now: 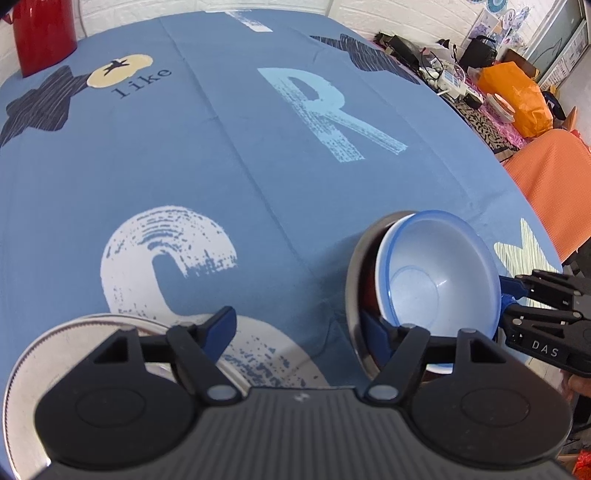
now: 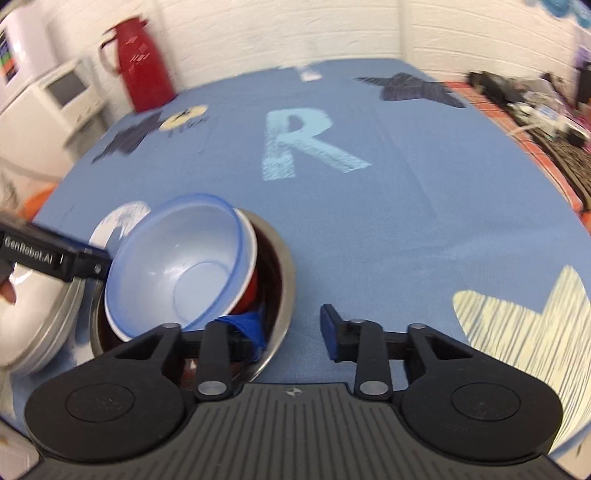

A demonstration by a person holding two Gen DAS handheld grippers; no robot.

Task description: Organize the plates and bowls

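Observation:
A steel bowl (image 1: 354, 291) (image 2: 284, 280) stands on the blue tablecloth (image 1: 229, 155). Inside it is a red bowl (image 2: 248, 291), and a white bowl with a blue rim (image 1: 439, 266) (image 2: 177, 258) lies tilted on top. My left gripper (image 1: 299, 328) is open, one finger inside the steel rim and the other over a steel plate (image 1: 40, 350) (image 2: 40, 325). My right gripper (image 2: 291, 328) is open across the steel bowl's opposite rim, its left pad inside. Each gripper shows in the other's view: the right gripper (image 1: 508, 291), the left gripper (image 2: 99, 266).
A red thermos (image 1: 44, 33) (image 2: 144, 62) stands at the far left corner of the table. To the right are a cluttered side table (image 1: 454, 77), an orange bag (image 1: 517, 96) and an orange cloth (image 1: 546, 177). A white appliance (image 2: 55, 96) sits beyond the left edge.

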